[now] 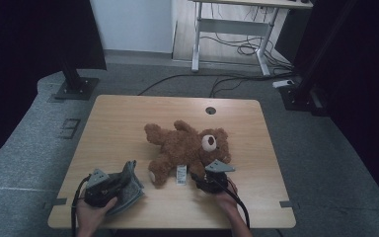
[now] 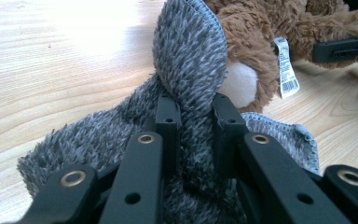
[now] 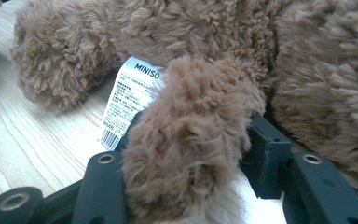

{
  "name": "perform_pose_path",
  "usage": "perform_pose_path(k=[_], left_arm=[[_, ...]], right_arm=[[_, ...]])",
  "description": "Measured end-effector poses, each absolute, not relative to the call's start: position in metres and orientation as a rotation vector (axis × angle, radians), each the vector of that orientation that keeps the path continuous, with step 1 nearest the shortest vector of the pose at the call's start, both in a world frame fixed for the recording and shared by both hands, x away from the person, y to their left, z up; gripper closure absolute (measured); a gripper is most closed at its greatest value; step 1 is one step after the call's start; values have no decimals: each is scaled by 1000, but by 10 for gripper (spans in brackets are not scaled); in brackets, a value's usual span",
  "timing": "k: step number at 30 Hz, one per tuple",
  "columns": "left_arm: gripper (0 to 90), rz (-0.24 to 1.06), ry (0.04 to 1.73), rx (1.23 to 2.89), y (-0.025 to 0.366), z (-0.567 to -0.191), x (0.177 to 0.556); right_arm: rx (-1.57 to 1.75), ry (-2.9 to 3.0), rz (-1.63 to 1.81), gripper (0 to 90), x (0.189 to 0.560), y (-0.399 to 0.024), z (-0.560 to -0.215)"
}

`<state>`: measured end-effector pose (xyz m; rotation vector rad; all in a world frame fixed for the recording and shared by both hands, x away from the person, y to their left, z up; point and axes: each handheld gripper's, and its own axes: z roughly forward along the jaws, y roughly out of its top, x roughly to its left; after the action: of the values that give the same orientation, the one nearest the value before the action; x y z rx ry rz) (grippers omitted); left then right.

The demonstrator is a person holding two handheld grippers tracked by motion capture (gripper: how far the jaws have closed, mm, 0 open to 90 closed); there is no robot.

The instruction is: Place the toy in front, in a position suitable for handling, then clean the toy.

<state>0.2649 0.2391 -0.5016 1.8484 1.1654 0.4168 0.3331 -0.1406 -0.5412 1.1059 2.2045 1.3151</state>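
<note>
My left gripper (image 2: 193, 109), near the front left corner of the table (image 1: 128, 111), has its jaws pinched tight on a fold of the grey fuzzy cloth (image 2: 189, 60), which bunches up between them and spills around them onto the wood. My right gripper (image 3: 191, 140), by the front edge right of the middle, has its jaws partly closed around a brown furry limb of the teddy bear (image 1: 187, 148), which lies on its back at the middle of the table, its white label (image 3: 128, 100) flat on the wood just beside that limb.
</note>
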Motion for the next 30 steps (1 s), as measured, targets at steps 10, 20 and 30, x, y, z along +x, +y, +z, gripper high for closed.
perform_pose_path(k=[10,20,30], left_arm=[[752,435,1143,1834,235,-496,262],[752,431,1147,1829,235,-498,263],[752,435,1147,1838,234,-499,263]], right_arm=[[1109,2200,1324,504,332,-144,-540],[1152,2176,1367,451,325,-160,-530],[1203,2081,1390,408,322,-191,-519]])
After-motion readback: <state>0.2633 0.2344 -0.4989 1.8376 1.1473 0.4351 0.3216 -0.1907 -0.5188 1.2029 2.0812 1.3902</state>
